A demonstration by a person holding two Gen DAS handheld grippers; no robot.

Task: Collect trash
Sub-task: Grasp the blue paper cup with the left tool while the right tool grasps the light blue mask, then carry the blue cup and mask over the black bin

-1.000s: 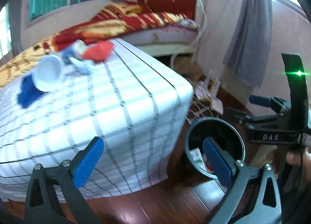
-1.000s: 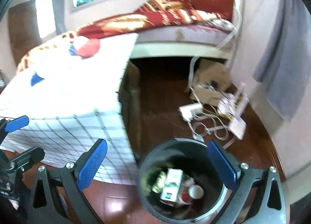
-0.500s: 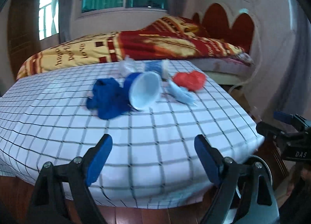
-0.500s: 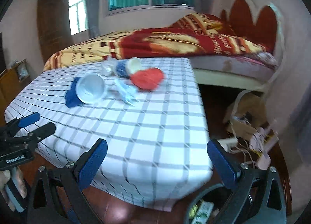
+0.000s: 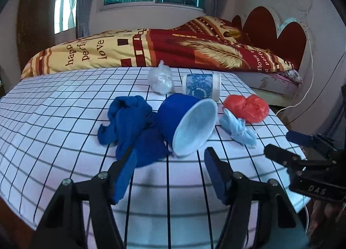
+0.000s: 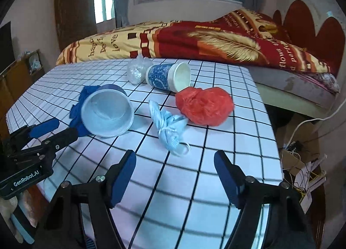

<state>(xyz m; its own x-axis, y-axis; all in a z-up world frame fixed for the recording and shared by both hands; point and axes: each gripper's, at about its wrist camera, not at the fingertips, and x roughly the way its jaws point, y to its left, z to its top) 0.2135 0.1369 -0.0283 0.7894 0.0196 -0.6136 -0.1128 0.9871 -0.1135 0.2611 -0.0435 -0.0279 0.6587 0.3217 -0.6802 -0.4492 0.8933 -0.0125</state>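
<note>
Checked table (image 6: 216, 195) underneath, trash clustered mid-cloth. Blue cup (image 5: 188, 126) on its side, mouth facing the left gripper (image 5: 168, 175), dead ahead at twelve o'clock. Crumpled face mask (image 6: 168, 128) lies lengthwise at twelve from the right gripper (image 6: 175, 177). Both jaws closing, nothing between them.

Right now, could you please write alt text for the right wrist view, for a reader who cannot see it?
Trash lies on a checked tablecloth: a tipped blue cup, a patterned paper cup, a red bag, a crumpled face mask and clear plastic. The right gripper is closing, nothing between its fingers. A bed stands behind.
</note>
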